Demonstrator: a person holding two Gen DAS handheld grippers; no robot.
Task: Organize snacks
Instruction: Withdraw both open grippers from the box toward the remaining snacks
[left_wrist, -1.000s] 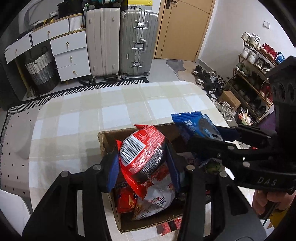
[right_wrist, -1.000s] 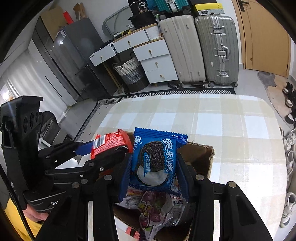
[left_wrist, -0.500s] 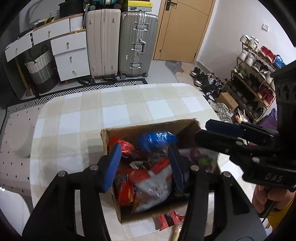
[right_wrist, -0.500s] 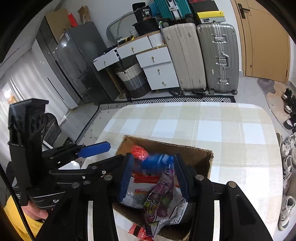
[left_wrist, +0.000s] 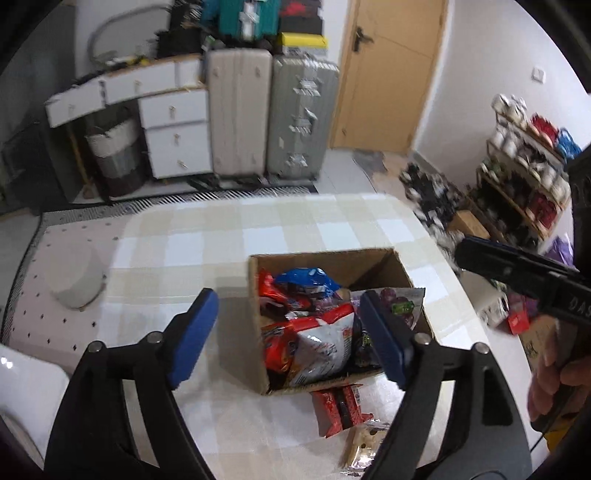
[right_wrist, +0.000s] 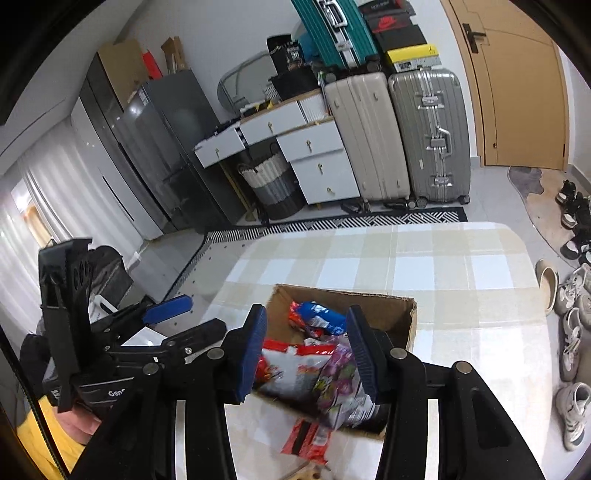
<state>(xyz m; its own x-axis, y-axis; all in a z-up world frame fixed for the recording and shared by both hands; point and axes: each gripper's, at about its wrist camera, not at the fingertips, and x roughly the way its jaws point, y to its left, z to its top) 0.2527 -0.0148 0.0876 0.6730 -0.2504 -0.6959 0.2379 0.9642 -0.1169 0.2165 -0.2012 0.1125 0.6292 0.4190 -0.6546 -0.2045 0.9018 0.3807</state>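
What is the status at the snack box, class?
Left gripper opening, empty; right gripper empty above brown cardboard box. Blue cookie packet inside. Red snack packet outside on checked table.

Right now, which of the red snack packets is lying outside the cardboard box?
The red-and-black packet on the tablecloth, just off the cardboard box at its near edge. The other red packets, including the red-and-white bag, lie inside the box.

Beyond the checked surface (right_wrist: 436, 266) I see two upright suitcases (right_wrist: 428, 136), a white drawer unit (right_wrist: 317, 162), a woven basket (right_wrist: 273, 184) and a wooden door (right_wrist: 517, 85). To the right, blurred, stands what looks like a shoe rack (left_wrist: 524, 177).
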